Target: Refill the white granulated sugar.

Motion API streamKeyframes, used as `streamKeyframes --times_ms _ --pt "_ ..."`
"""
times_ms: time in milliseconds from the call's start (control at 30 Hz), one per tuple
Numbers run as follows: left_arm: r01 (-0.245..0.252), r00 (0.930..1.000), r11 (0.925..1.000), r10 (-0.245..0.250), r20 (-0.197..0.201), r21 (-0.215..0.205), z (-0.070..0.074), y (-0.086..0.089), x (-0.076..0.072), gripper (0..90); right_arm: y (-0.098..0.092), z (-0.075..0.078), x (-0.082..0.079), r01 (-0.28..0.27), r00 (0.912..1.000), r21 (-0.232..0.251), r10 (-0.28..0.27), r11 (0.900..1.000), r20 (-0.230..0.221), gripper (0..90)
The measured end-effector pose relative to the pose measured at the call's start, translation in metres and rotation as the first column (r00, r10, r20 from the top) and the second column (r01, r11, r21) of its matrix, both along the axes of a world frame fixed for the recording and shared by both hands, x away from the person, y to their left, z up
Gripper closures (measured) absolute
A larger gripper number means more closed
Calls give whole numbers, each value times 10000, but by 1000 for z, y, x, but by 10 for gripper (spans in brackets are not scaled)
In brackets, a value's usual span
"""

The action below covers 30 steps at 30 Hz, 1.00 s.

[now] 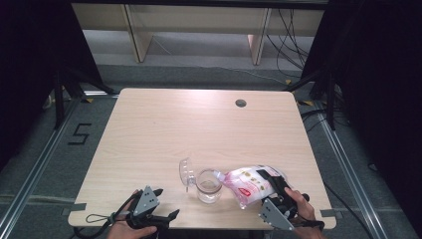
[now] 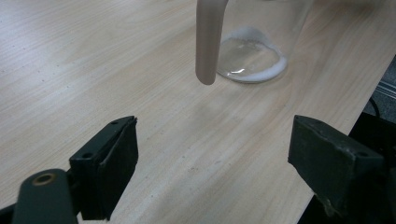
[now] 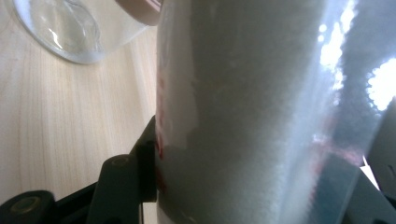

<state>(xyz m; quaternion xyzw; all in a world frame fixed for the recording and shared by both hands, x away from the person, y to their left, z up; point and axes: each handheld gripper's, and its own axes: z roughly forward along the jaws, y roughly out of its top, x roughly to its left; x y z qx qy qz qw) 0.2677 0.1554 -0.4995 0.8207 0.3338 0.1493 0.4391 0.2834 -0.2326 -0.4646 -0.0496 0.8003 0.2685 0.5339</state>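
Note:
A clear glass jar [image 1: 209,185] stands near the table's front edge, its hinged lid [image 1: 186,172] swung open to the left. A plastic bag of white grains [image 1: 249,184] with red print lies tilted, its corner at the jar's mouth. My right gripper [image 1: 271,180] is shut on the bag's right part. In the right gripper view the bag [image 3: 261,112] sits between the jaws of the right gripper [image 3: 257,186], with the jar [image 3: 70,28] beyond. My left gripper [image 1: 167,202] stands open and empty left of the jar. Its own view has the left gripper [image 2: 212,163] before the jar's base [image 2: 252,60].
The wooden table [image 1: 199,124] has a round cable hole [image 1: 241,103] at the back. A pale pinkish strip [image 2: 208,42] hangs down beside the jar. The table's front edge [image 1: 199,226] runs close under both hands. Black stands and cables flank the table.

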Motion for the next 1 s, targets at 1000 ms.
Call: streamKeyframes --times_ms 1000 --pt "-22 9999 9996 17 166 285 -2 0 3 158 12 6 16 -377 9932 -1831 570 9824 1011 478"
